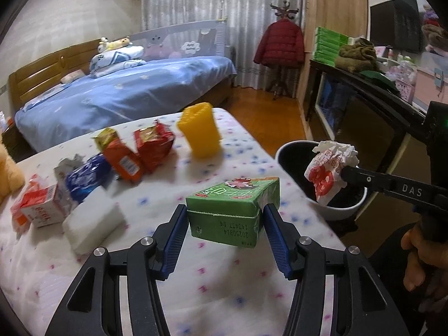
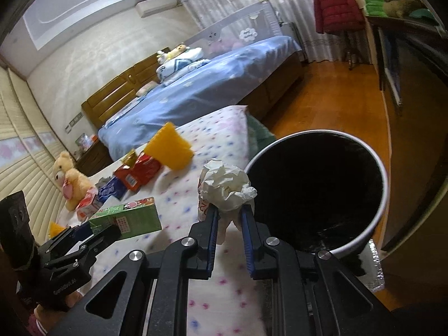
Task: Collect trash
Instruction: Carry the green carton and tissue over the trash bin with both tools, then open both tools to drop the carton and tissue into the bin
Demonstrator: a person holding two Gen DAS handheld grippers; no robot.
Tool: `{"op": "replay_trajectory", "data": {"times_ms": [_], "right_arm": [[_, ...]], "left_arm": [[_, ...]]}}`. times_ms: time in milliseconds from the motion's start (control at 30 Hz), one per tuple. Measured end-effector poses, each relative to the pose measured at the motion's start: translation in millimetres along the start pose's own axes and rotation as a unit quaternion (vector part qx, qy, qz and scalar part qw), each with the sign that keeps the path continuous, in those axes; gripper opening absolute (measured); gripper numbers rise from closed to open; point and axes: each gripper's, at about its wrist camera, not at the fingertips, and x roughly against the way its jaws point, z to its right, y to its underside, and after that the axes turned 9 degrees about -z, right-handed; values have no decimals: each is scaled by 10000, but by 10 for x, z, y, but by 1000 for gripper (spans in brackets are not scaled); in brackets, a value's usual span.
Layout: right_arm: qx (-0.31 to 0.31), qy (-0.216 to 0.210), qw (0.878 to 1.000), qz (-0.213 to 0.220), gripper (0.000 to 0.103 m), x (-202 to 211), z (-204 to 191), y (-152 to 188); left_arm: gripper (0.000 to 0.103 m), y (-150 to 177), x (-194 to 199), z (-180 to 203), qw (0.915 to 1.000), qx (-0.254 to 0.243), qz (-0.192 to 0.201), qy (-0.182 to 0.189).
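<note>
Crumpled paper [image 2: 226, 187] pinched only by its lower tail in the right gripper [image 2: 229, 224] sits just short of the bin [image 2: 375, 218] rim and could slip onto the tabletop [image 2: 179, 210], while the left gripper [image 1: 225, 224] clamps the green carton [image 1: 232, 210] trailing behind.
</note>
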Motion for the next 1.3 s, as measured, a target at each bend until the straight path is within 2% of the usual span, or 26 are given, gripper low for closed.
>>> {"op": "replay_trajectory", "data": {"times_ms": [367, 867, 1300], "right_arm": [[-327, 277, 9991, 74, 16, 57, 396, -60], [-512, 543, 9972, -8, 16, 7, 640, -183], [-578, 687, 9958, -172, 17, -80, 806, -257]], "left_arm": [[54, -202, -224, 301, 9992, -338, 84, 186], [53, -452, -591, 672, 9978, -594, 12, 301], [53, -599, -760, 890, 9971, -683, -48, 326]]}}
